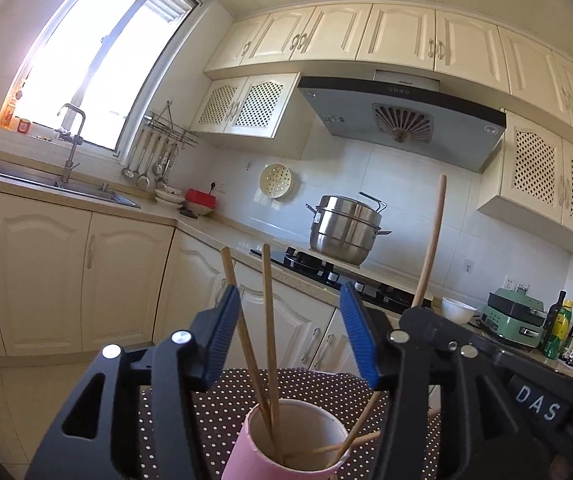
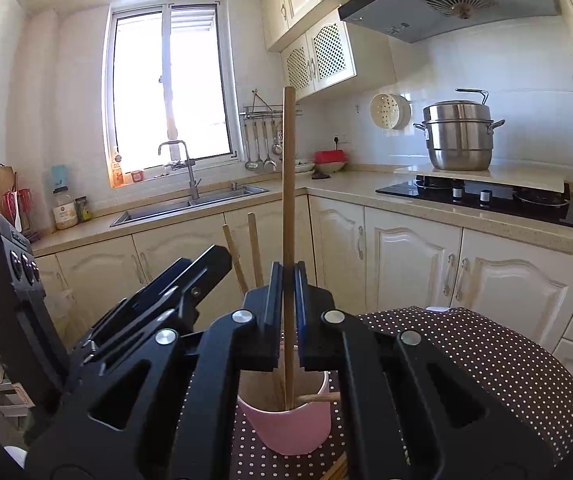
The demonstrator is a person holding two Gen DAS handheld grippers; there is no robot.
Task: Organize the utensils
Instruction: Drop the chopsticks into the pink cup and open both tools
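A cream-cabinet kitchen is filling the background of both views, with a steel sink (image 2: 190, 204) lying under the window and a stacked stainless steel steamer pot (image 1: 344, 230) sitting on a board at the black hob. In the foreground a round table covered in a brown cloth with white dots (image 2: 486, 360) is carrying a pink paper cup with a white inside (image 1: 294, 444).

The black left hand-held gripper with blue pads (image 1: 290, 332) is hovering above the cup with its jaws standing apart, released. Two thin wooden chopsticks (image 1: 268, 320) are standing between the pads without being pressed, their lower ends resting inside the cup and their tops leaning away from each other. In the right wrist view this gripper is showing at the left, just beside the other one.

The right hand-held gripper (image 2: 288, 280) is clenching a longer round wooden stick (image 2: 289, 184), holding it close to upright over the cup. The stick's lower end is reaching down into the cup's mouth; whether it is touching the bottom cannot be told. More chopsticks (image 1: 356, 432) are lying on the cloth just beside the cup.
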